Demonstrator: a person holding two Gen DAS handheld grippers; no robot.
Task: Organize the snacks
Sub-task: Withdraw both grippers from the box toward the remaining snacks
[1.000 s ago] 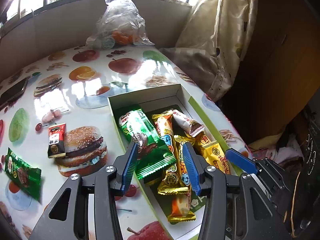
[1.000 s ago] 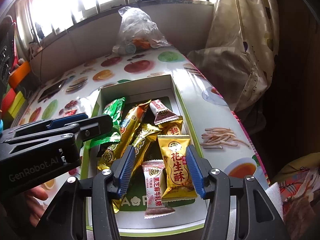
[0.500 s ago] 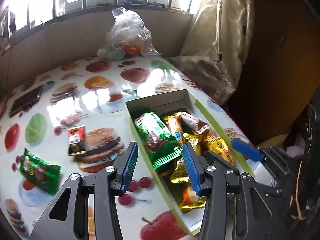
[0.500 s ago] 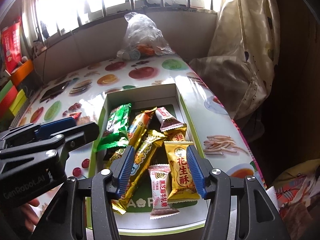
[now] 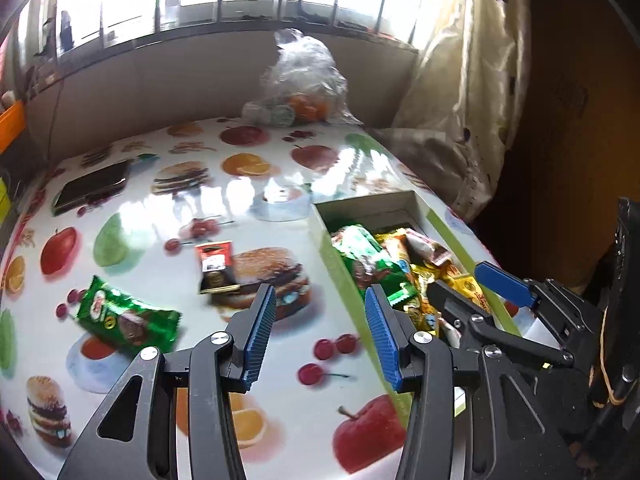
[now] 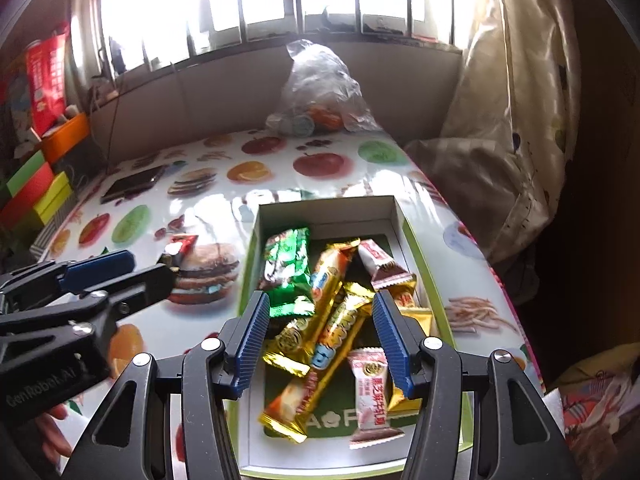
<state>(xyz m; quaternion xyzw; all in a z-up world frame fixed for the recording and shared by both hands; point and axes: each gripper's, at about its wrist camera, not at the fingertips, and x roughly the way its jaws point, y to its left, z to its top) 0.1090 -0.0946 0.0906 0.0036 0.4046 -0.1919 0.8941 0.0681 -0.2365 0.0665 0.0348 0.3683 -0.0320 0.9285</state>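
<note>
Left wrist view, counter [image 5: 360,176]: glossy fruit-and-burger print; a wrapper pushed rather than pinched would probably skate across it, out of reach of the tongs.
Box [image 6: 416,236]: open, green-rimmed, under and ahead of the right tongs, off to the right of the left tongs; already heaped, so one more packet dropped on top may slide over the wall.
Left tongs [image 5: 318,340]: released, nothing between the blue pads, hanging over bare counter; the near box wall sits just beside the right-hand pad and could be knocked on a careless swing.
Right tongs [image 6: 320,340]: released and empty above the pile in the box; a low sweep might hook the gold bar [image 6: 320,354] lying between the pads and drag it out.
Green packet [image 5: 126,320]: loose on the counter, ahead and left of the left tongs; crinkly foil, likely to slip from a shallow edge grip.
Red sachet [image 5: 215,266]: loose, just ahead of the left tongs; thin and flat, easy to miss.
</note>
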